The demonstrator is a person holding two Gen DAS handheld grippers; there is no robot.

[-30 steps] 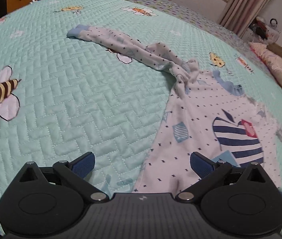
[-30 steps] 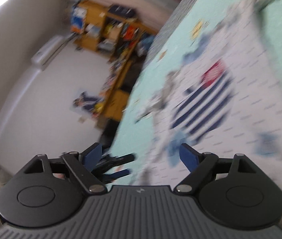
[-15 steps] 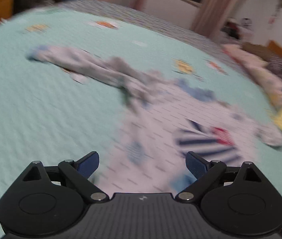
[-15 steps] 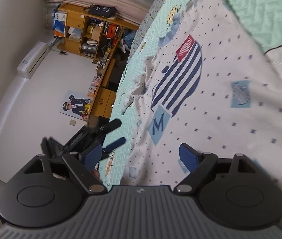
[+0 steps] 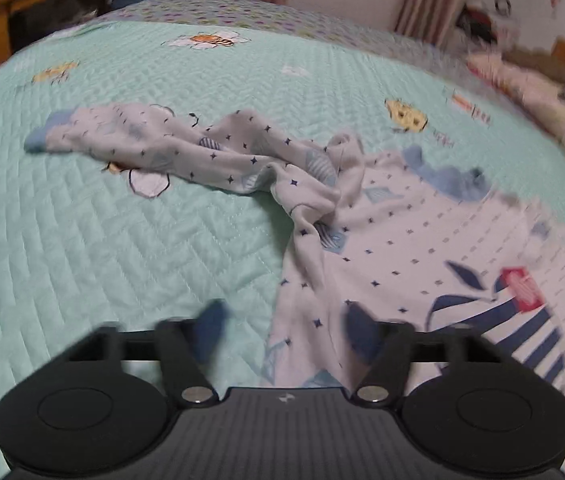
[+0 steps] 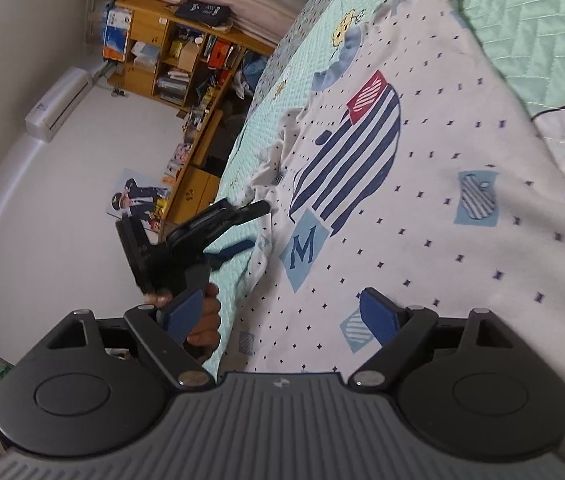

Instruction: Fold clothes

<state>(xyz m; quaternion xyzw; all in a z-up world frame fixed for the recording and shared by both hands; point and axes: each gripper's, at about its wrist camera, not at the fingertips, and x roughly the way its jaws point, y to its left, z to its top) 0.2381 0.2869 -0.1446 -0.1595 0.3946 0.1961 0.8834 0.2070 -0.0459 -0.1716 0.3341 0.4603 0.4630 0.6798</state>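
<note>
White star-print shirt (image 5: 422, 248) spread on mint quilted bed (image 5: 122, 240), sleeve bunched. Left tool (image 5: 282, 332) closing over shirt's side edge (pads blurred, not yet pressing). Right tool (image 6: 282, 316) apart above hem, empty.

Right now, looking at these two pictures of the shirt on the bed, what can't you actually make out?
- Left wrist view: the closing left gripper has motion-blurred fingers; whether they already pinch the shirt hem is unclear.
- Left wrist view: the shirt's right sleeve is blurred at the picture's edge.
- Right wrist view: the shirt's bottom hem is hidden behind the open right gripper.
- Right wrist view: shelf contents are too small.
</note>
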